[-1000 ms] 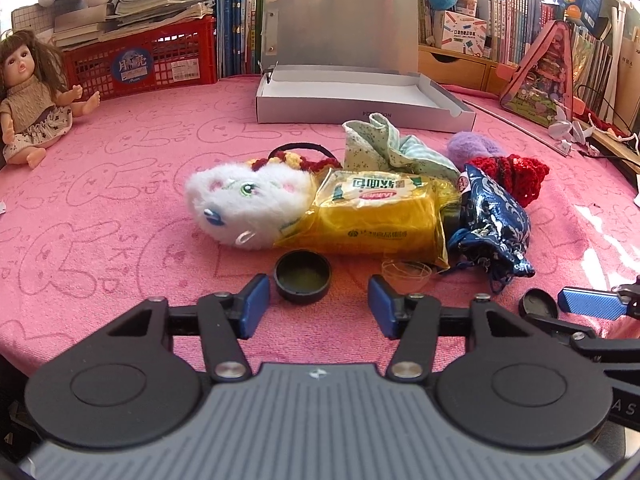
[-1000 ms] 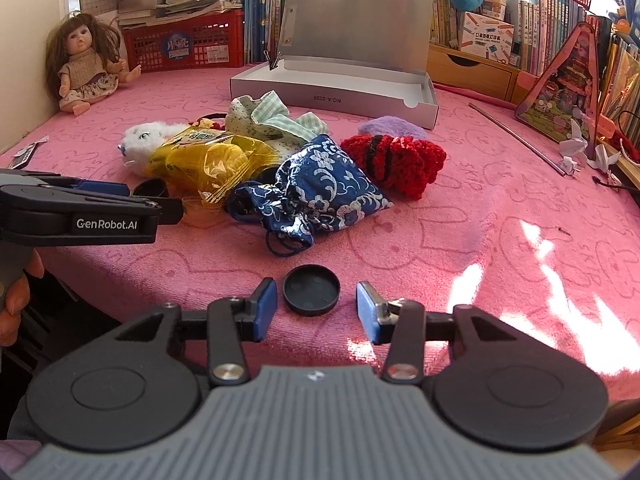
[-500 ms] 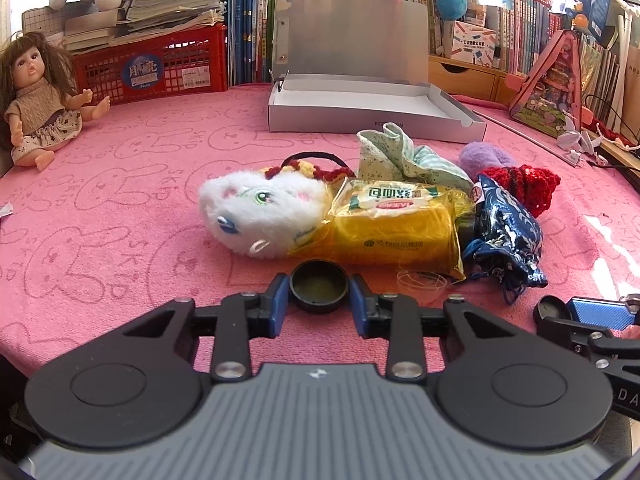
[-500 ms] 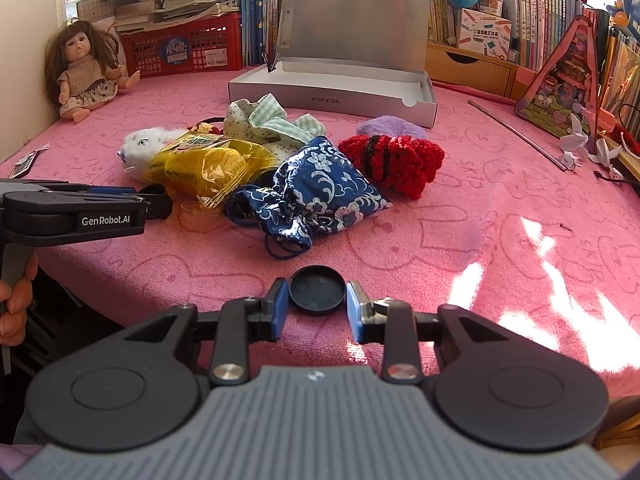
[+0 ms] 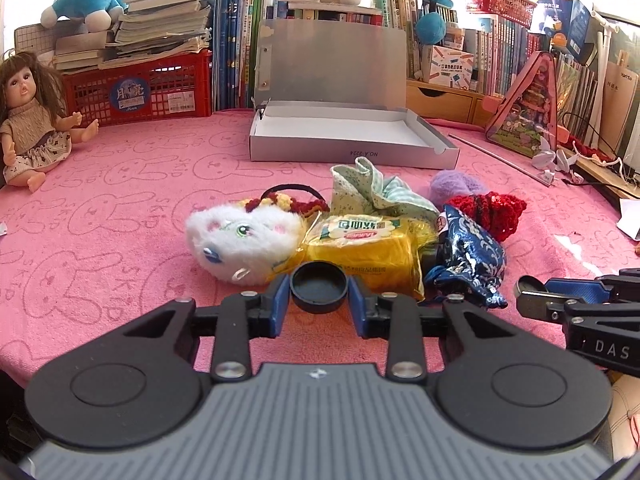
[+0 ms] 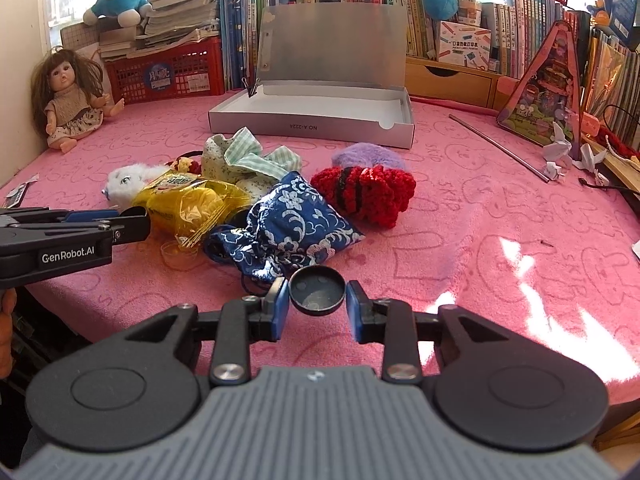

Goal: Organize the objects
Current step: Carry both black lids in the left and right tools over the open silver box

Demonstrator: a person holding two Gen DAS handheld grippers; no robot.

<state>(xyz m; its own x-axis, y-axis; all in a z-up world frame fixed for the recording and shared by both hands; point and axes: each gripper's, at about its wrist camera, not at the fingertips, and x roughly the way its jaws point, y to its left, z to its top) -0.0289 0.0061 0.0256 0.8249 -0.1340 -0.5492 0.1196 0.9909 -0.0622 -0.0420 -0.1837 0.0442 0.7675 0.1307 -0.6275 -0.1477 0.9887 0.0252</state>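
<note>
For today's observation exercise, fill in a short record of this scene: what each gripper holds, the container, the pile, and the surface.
left gripper: shut on a black round lid
right gripper: shut on a black round cap
container: open silver box, nothing visible inside
pile: white plush, yellow packet, blue floral pouch, red knit item
surface: pink cloth

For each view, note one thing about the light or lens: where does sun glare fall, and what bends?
Right wrist view: hard sun patches wash out the pink cloth at right. Left wrist view: the window behind the books is blown out; fisheye curves the table edge and shelves in both.
</note>
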